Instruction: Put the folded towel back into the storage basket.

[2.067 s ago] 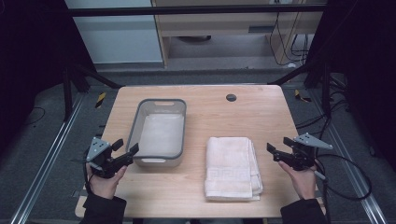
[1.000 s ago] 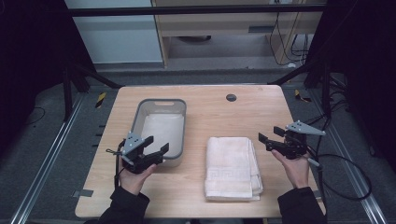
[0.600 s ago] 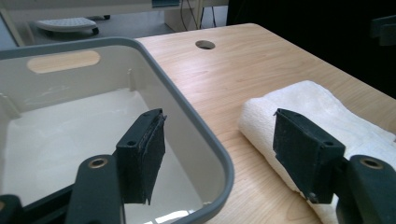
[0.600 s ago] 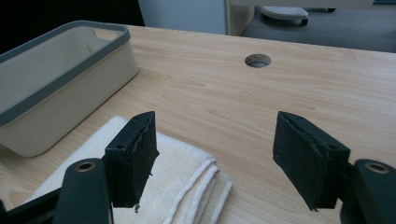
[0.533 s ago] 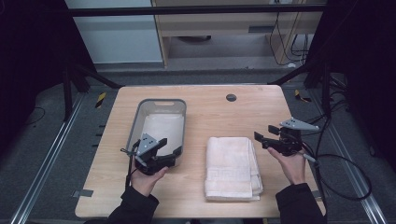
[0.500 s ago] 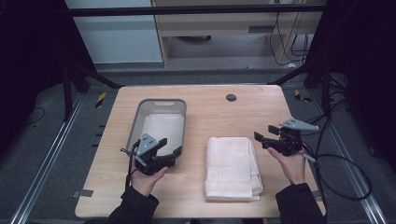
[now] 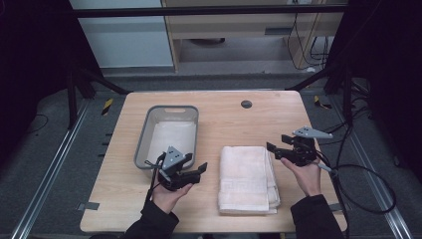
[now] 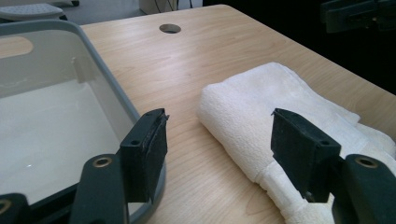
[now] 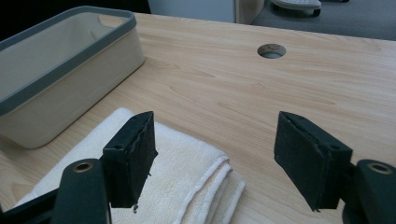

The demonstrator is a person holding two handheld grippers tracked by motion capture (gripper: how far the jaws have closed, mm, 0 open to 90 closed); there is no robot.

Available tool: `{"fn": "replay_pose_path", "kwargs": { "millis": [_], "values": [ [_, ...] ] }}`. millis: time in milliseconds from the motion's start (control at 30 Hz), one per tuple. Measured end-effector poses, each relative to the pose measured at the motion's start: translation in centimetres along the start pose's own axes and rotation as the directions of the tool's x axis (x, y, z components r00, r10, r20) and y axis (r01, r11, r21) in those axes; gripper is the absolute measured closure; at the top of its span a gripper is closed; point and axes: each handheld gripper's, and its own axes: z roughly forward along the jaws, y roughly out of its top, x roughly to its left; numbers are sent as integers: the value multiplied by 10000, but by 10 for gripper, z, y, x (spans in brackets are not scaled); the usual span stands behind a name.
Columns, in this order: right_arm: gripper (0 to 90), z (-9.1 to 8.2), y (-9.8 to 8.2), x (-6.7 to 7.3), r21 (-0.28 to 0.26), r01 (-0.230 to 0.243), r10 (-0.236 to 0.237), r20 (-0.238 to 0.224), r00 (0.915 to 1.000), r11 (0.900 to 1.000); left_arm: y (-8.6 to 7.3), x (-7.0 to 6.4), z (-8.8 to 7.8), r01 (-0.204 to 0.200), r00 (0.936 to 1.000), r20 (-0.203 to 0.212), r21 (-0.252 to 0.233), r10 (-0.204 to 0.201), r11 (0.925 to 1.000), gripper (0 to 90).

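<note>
behind the left gripper (image 7: pixel 198 172), bin (image 7: pixel 149 130) partly hidden.

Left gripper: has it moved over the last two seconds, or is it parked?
Yes. The left gripper has swung from the table's left edge, past the grey bin's near end, toward the folded towel, jaws open.

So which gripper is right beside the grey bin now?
The left gripper, open, sits at the bin's near corner, between it and the towel. The right gripper, also open, is by the towel's far side.
</note>
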Motion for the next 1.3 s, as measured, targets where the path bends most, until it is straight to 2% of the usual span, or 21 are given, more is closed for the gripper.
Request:
{"fn": "replay_pose_path", "kwargs": {
  "millis": [133,533,833,1200,1300],
  "values": [
    [284,5,-5,1,180,77,-76,-54,10000,9998,-2,-8,6,-85,9998,171,175,83,9998,356],
    [243,14,-13,4,658,193,-190,-52,9998,9976,-10,-22,18,-308,9982,528,622,275,9976,362],
    [242,22,-19,5,954,243,-242,-28,9997,9951,-20,-35,31,-669,9954,755,1112,587,9915,364],
    [249,36,-27,8,1429,431,-445,70,9990,9888,-32,-42,47,-776,9943,846,1638,644,9834,360],
    [250,39,-31,6,1419,133,-139,38,9999,9898,-36,-43,52,-840,9942,819,1805,701,9800,353]
  ]
}}
